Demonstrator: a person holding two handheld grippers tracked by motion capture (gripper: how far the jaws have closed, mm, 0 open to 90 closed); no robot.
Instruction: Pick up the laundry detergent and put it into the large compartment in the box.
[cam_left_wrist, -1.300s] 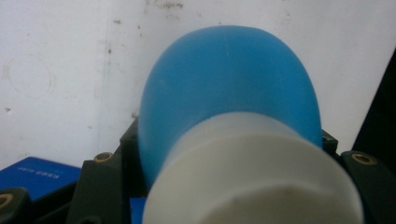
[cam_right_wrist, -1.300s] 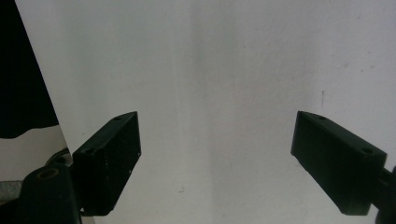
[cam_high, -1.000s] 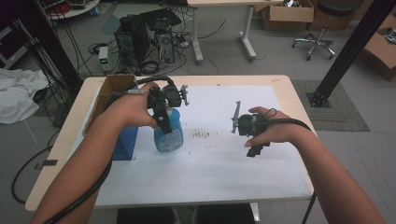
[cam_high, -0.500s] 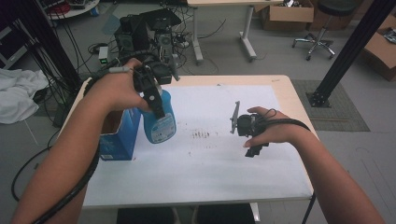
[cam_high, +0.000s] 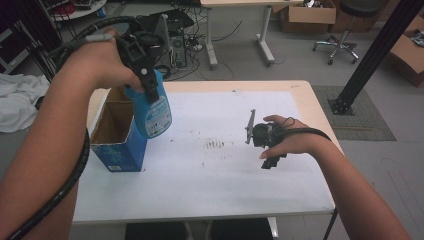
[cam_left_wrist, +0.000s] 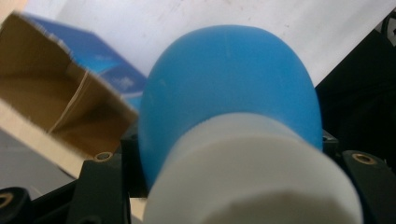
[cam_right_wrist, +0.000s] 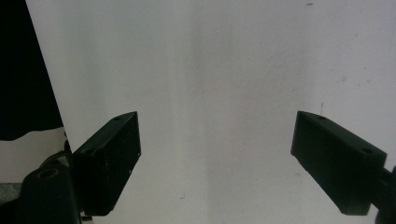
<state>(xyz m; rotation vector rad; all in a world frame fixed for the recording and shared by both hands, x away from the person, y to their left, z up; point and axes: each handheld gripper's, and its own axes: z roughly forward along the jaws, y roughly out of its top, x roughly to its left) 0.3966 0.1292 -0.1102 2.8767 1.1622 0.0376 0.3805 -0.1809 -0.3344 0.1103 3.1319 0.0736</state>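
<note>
Blue plastic bottle now hangs clear of the white table — a second ago it stood there beside the open cardboard box. Left gripper clamps its neck, lifting it above the box, likely for dropping in. Farther right, the right gripper waits wide and empty.

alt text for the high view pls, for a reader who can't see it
The left gripper holds a blue bottle in the air beside an open blue cardboard box at the left of a white-topped table. The right gripper rests near the table's right side with nothing between its jaws.
</note>
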